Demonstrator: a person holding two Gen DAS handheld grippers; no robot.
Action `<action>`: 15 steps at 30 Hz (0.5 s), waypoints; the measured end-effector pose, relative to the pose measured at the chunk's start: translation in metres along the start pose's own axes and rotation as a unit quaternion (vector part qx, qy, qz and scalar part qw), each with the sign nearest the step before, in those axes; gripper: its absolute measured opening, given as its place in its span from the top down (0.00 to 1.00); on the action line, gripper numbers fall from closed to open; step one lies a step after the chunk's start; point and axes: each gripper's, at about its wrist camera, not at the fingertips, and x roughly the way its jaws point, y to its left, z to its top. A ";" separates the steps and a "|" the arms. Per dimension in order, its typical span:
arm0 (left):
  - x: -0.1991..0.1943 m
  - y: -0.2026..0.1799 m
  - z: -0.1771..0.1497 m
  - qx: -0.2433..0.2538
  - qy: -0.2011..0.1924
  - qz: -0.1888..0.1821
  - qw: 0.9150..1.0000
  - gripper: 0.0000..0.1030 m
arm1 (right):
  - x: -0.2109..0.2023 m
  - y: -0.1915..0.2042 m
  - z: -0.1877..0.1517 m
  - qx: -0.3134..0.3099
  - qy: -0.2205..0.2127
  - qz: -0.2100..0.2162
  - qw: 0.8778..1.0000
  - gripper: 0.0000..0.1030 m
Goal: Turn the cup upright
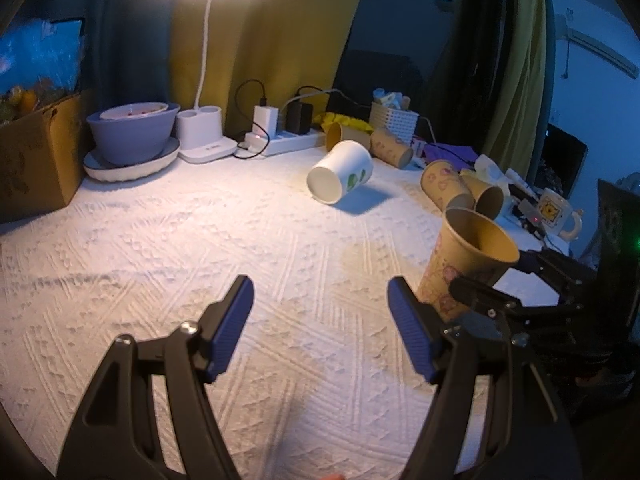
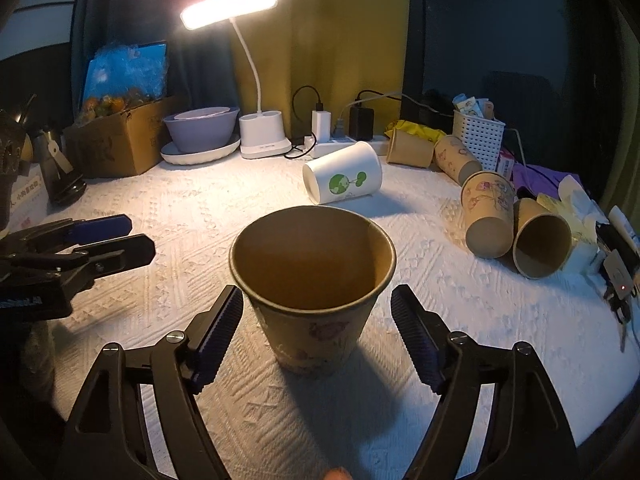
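The table (image 2: 160,200), under its white embossed cloth, carries everything, and the step I judge myself to be in is the end of a flip: the brown floral cup (image 2: 312,280) stands upright on its base, mouth open to the ceiling, right in front of my right tongs (image 2: 316,332). Those tongs are spread wide, a blue pad (image 2: 218,332) on each side of the cup wall with a clear gap on both sides, so nothing is gripped. From my left view the same cup (image 1: 460,264) stands just beyond my right tongs' black frame, apart from my left tongs.

My left tongs (image 1: 320,324) are also released and hold nothing; they hover low over bare cloth, pointing toward the back of the table. My right tongs are level, pointing forward at the cup's lower half, low over the cloth.

Next in size, the white cup with the green globe print (image 2: 344,180) lies on its side mid-table, base toward my left. It looks like the likeliest next cup to right, though I cannot be sure. That would call for backing my right tongs straight off without nudging the upright cup, which looks light and easy to tip, then closing on the white cup's wall and rotating it.

Smaller brown cups (image 2: 488,216) lie toppled at the right edge, two touching side by side.
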 end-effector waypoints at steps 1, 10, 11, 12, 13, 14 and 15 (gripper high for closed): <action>-0.001 -0.002 0.000 0.004 -0.003 0.004 1.000 0.31 | -0.002 0.001 -0.001 0.000 0.001 -0.001 1.000 0.23; -0.012 -0.022 -0.008 0.050 -0.016 0.028 0.998 0.31 | -0.022 -0.001 -0.007 0.007 0.005 -0.008 1.000 0.23; -0.013 -0.023 -0.009 0.053 -0.017 0.028 0.998 0.31 | -0.024 -0.001 -0.008 0.008 0.004 -0.009 1.000 0.23; -0.015 -0.025 -0.009 0.053 -0.017 0.025 0.998 0.31 | -0.026 -0.001 -0.008 0.008 0.004 -0.010 1.000 0.23; -0.017 -0.026 -0.010 0.052 -0.015 0.021 0.998 0.31 | -0.029 -0.002 -0.008 0.009 0.004 -0.011 1.000 0.23; -0.018 -0.027 -0.010 0.052 -0.014 0.018 0.998 0.31 | -0.030 -0.002 -0.008 0.009 0.003 -0.012 1.000 0.23; -0.020 -0.029 -0.011 0.052 -0.014 0.015 0.998 0.31 | -0.033 -0.002 -0.008 0.009 0.001 -0.014 1.000 0.23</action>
